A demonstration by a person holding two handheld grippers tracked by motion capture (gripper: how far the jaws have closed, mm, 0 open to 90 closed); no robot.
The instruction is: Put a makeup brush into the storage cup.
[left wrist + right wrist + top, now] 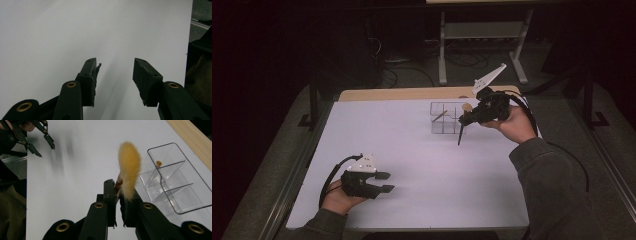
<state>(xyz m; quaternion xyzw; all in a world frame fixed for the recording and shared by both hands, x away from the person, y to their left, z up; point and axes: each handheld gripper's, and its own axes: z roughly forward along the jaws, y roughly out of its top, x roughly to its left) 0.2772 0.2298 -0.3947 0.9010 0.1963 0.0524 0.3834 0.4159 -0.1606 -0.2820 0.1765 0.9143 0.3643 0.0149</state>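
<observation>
Yellow fluffy brush [128,170] in right gripper [118,192], clear divided box [175,177] just beside

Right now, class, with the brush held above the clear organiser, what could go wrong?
1. The right gripper pinches the brush close to its fluffy head, so the long handle hangs free and may swing or slip.
2. The organiser looks light, and the handle might knock a wall and shift it.
3. One compartment already holds another brush, which could block the way.
</observation>
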